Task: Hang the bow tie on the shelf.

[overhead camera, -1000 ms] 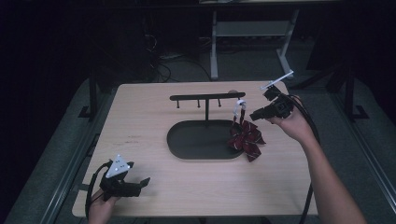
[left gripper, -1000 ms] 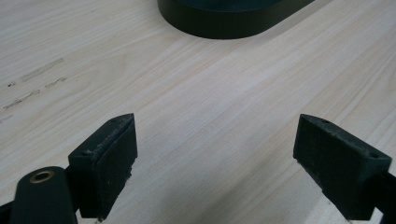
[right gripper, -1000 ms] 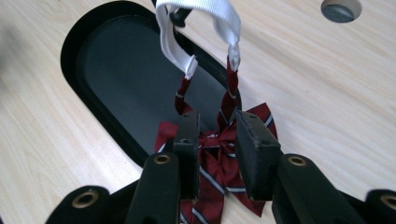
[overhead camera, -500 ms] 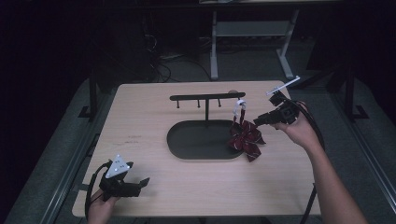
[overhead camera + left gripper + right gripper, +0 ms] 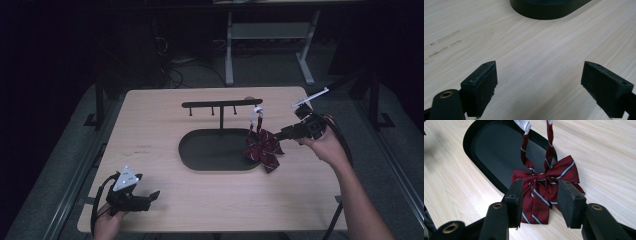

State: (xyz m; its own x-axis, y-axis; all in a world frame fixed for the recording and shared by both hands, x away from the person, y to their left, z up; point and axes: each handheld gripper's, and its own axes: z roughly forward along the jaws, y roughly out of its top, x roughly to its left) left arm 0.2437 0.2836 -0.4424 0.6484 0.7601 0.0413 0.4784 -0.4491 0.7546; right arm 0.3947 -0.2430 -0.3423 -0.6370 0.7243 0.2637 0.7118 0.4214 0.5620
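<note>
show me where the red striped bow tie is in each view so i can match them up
High view: the bow tie hangs right of centre, at the right end of the black oval base.
Left gripper view: the bow tie is not in it; the base's edge crosses the top.
Right gripper view: bow tie at centre, beyond the jaws.
Shared landmark: the black oval base.

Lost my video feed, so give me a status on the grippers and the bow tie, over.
Right gripper open, jaws just opening, bow tie loose between them. Bow tie hangs from rack. Left gripper open, idle. Nothing in the way.
</note>
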